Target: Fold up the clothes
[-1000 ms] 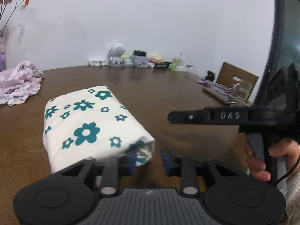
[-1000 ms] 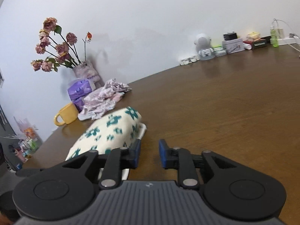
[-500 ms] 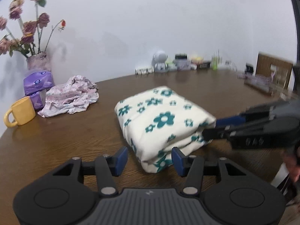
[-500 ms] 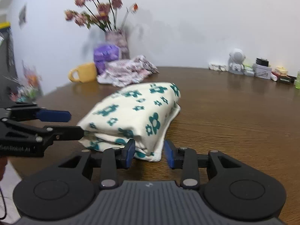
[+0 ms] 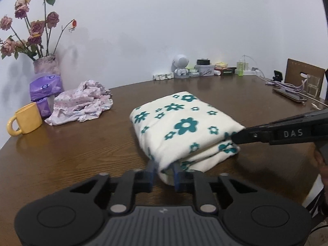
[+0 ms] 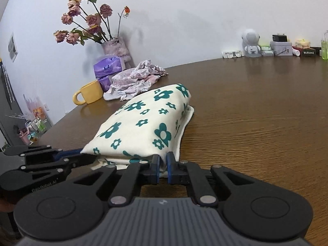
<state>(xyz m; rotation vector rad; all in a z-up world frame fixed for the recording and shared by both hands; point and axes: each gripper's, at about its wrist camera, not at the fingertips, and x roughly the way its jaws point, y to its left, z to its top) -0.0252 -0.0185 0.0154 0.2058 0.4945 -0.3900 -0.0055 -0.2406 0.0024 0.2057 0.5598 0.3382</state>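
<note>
Where the left wrist camera looks across the brown table (image 5: 71, 149), the left gripper (image 5: 163, 174) pinches the near corner of the folded flowered cloth (image 5: 184, 127), with a yellow mug (image 5: 25, 119), crumpled pink garment (image 5: 82, 102) and vase of roses (image 5: 46, 66) off to the left; the right gripper (image 5: 237, 136) bites the cloth's right corner, its fingertips buried. In the right wrist view, the right gripper (image 6: 163, 169) clamps narrowly on the cloth (image 6: 143, 123), whose underside is hidden
</note>
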